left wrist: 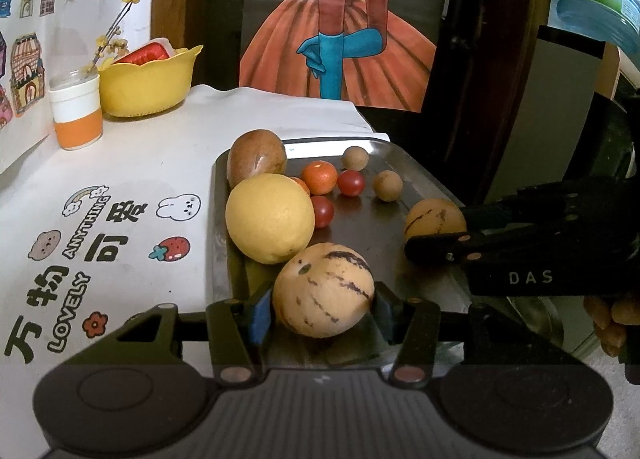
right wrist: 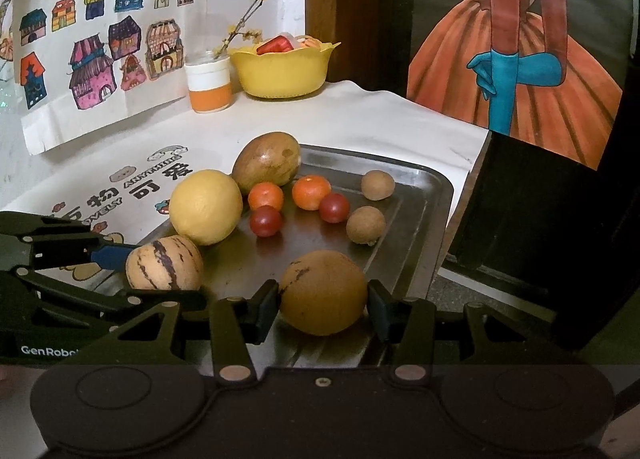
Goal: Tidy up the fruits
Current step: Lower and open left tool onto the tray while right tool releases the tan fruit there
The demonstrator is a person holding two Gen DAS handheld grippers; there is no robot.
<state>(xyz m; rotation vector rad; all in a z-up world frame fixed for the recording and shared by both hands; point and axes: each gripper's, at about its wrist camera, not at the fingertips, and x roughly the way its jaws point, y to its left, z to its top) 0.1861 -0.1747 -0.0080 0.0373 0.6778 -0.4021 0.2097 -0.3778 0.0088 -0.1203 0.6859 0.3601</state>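
Steel tray (right wrist: 420, 195) sat on desk | left claw (left wrist: 324, 299) squeezed striped melon (left wrist: 324, 293) at tray's 7 o'clock | right claw (right wrist: 323, 295) squeezed brown fruit (right wrist: 323, 291) at 5 o'clock | risk: round fruit could slip out, roll off

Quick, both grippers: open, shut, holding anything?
Left gripper: shut on the striped melon, at the tray's near edge.
Right gripper: shut on the tan round fruit.
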